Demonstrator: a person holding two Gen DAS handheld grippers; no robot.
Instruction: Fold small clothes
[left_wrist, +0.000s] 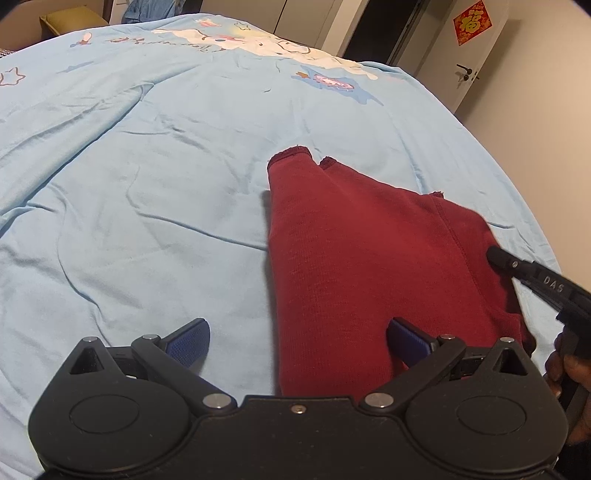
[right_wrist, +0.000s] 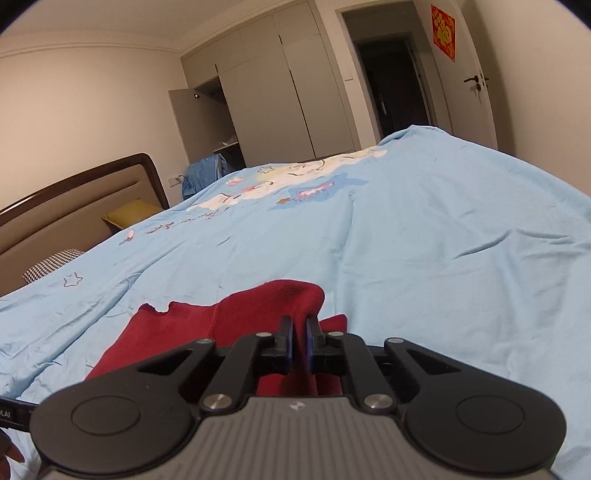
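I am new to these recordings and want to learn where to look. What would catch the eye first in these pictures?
First is the dark red garment, lying on the light blue bedspread that fills both views. Next, the right hand-held gripper is shut on a raised fold of that garment, while the left hand-held gripper stands open at its near edge. A red paper decoration on the white door stands out behind.
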